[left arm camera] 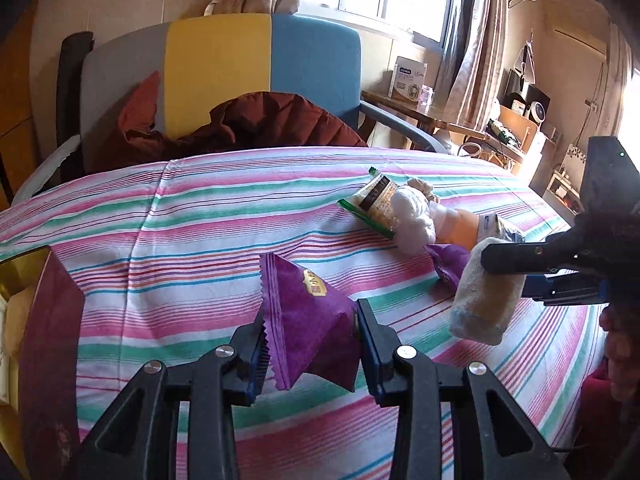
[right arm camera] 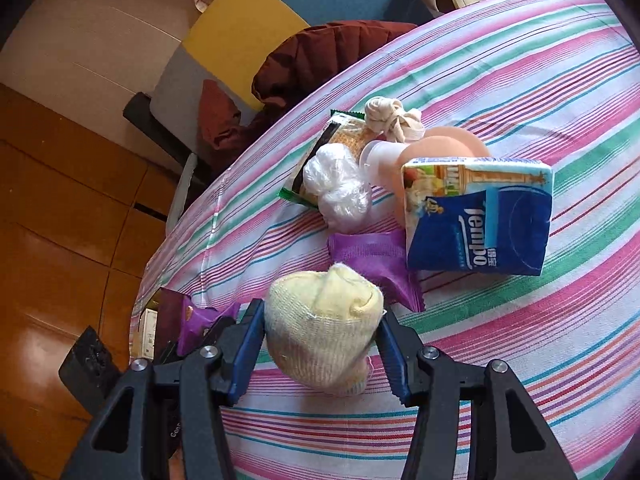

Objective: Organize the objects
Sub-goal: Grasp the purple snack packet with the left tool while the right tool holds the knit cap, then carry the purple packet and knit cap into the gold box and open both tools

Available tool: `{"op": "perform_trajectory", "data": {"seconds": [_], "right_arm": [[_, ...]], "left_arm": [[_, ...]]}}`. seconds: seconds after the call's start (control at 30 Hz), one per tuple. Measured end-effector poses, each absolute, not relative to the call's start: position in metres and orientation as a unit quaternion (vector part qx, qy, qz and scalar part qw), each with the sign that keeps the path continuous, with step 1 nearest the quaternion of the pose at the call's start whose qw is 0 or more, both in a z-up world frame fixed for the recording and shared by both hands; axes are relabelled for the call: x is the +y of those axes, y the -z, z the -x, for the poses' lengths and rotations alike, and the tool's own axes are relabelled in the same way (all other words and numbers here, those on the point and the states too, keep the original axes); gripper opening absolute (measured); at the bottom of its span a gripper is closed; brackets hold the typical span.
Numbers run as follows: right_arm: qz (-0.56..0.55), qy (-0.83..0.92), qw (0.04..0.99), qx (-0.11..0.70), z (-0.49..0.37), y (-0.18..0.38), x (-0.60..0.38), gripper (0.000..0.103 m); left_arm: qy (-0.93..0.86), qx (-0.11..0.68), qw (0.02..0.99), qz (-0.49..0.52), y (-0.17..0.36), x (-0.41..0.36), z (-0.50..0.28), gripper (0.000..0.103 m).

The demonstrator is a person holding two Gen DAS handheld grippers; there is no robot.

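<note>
Purple foil is showing between the jaws of the left gripper (left arm camera: 312, 344): it is pinching a purple snack packet (left arm camera: 308, 316) by its crimped lower part, and the packet is hanging above the striped cloth (left arm camera: 200, 216), clear of it as far as the left wrist view shows. The right gripper (right arm camera: 320, 344) is clamping a rolled cream sock (right arm camera: 324, 332) across its middle, also lifted off the cloth. A dark red box (left arm camera: 52, 340) with a gold lining is sitting open at the left edge, probably the destination. Risk one: slick foil gripped by a thin fold is likely sliding out if the hand is swinging fast or tilting. Risk two: the box wall is standing close beside the left jaws, so the packet's free upper corner could be catching the rim and folding outside. Risk three: the soft sock is compressing under the pads and may be unrolling or slipping. Risk four: the remaining pile, a second purple packet (right arm camera: 372, 260), a tissue pack (right arm camera: 476, 220), a plastic-wrapped bundle (right arm camera: 336, 188) and a green-edged packet (right arm camera: 344, 136), is lying just beyond the right jaws, so a low sweep would be scattering it toward the table edge.
</note>
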State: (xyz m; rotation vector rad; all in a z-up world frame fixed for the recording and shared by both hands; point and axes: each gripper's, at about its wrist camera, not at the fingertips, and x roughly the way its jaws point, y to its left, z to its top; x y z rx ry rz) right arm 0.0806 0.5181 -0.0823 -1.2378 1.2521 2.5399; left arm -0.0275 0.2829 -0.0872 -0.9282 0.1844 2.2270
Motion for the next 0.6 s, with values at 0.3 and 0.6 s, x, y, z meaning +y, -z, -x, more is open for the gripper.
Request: {"op": "perform_trajectory", "data": {"seconds": [0.3,0.6], "right_arm": [[0.411,-0.823,0.007,0.391,-0.072,0.084,0.508,0.054],[0.424,-0.833,-0.004,0.354,-0.065,0.082,0.495,0.054]], "left_arm": [[-0.847,0.012,0.387,0.365,0.063,0.235,0.001,0.038],[-0.855,0.001,0.382,0.351,0.040,0.185,-0.011,0.038]]}}
